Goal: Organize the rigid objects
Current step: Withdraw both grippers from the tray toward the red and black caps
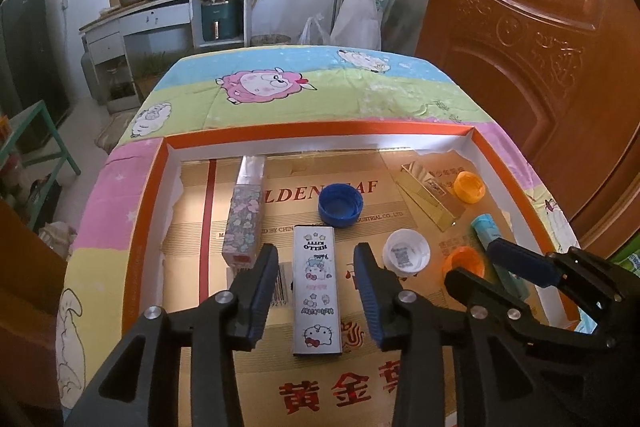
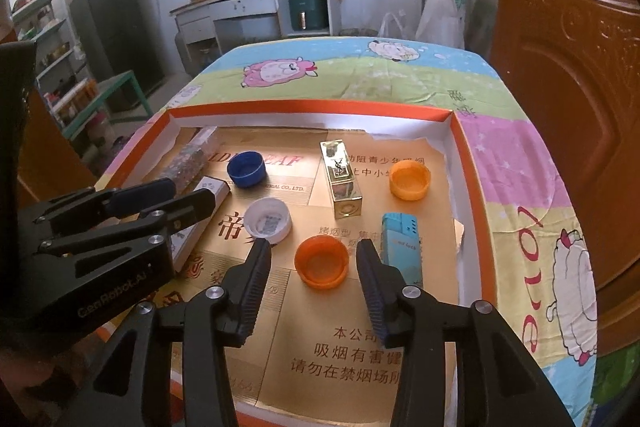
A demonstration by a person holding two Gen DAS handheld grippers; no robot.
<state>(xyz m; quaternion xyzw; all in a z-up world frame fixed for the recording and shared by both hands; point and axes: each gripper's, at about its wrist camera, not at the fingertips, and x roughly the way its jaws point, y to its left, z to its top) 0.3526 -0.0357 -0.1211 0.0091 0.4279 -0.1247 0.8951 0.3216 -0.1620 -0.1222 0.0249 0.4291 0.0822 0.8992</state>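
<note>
In the orange-rimmed tray [image 1: 312,131], going left to right: the floral box [image 1: 242,217] lies lengthwise by the left wall, light card with slick print, so I'd pinch it across the narrow width near the middle. Next is the Hello Kitty box [image 1: 316,287], flat on the gold liner, right between the fingers of my left gripper [image 1: 316,291] — jaws apart, pads clear of both long sides, nothing held. It looks light and stiff, thin card that could dent, so a soft squeeze across its narrow width should do. The blue cap [image 1: 340,205] sits beyond it, mouth up, hard plastic and rim thin, best taken across the outer wall. The white cap [image 1: 406,253] is just right of the left gripper, same kind of hold. The near orange cap [image 2: 322,261] sits between the fingers of my right gripper [image 2: 314,283], which is also spread, pads not touching it — round and slippery, I'd guess it may squirt out unless centred. The gold box [image 2: 342,181] is glossy, probably heavier. The teal box [image 2: 402,243] lies just beside the right finger, and the far orange cap [image 2: 410,181] is near the right wall.
</note>
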